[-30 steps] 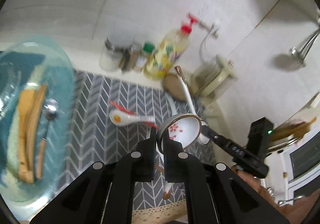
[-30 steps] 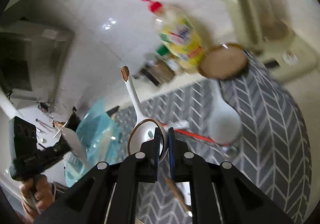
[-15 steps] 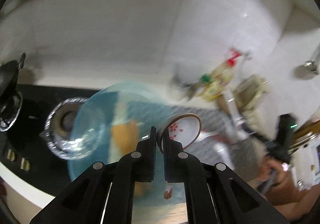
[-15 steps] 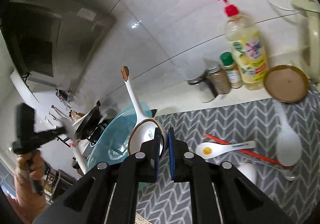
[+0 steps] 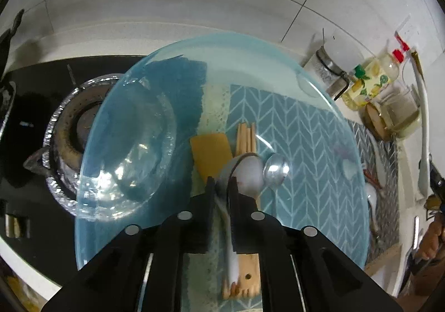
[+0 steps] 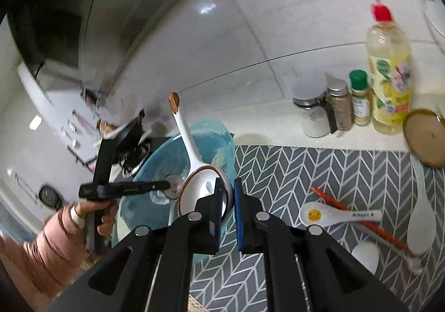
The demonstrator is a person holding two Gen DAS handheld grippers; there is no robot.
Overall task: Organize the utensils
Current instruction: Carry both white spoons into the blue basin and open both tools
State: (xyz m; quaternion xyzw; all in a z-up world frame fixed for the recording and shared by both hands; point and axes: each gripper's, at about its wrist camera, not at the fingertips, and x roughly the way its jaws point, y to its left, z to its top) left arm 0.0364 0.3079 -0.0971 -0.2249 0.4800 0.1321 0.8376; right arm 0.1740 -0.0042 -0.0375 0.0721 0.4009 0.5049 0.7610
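Holding a ceramic spoon in each of my grippers, I am partway through the sorting. My left gripper (image 5: 221, 187) has its jaws pinched narrow on the small white spoon (image 5: 247, 173), whose bowl hangs just over the blue glass plate (image 5: 278, 53); whether it touches the plate yet I cannot tell. My right gripper (image 6: 228, 200) has its jaws closed on the rim of the long-handled white spoon (image 6: 194, 173), its handle pointing up and away, held above the near edge of the same plate, apart from it.

Already lying in the plate, close beside my left jaws, are a wooden spatula (image 5: 212, 153), a bundle of wooden chopsticks (image 5: 246, 136) and a metal spoon (image 5: 275, 170). I judge those as sorted.

Further out, on the grey chevron mat (image 6: 319, 167) covering the tabletop, some pieces wait: a duck-print spoon (image 6: 333, 214), red chopsticks (image 6: 361, 217) passing beneath it, a white rice paddle (image 6: 421, 214) at the right, and another small white spoon bowl (image 6: 364, 253) near the mat's front.

By my reckoning the job is roughly half done: three items placed, two in my jaws about to go down, at least four left on the mat. Along the wall stand a soap bottle (image 6: 389, 75) and spice jars (image 6: 339, 106), which look no part of this task.
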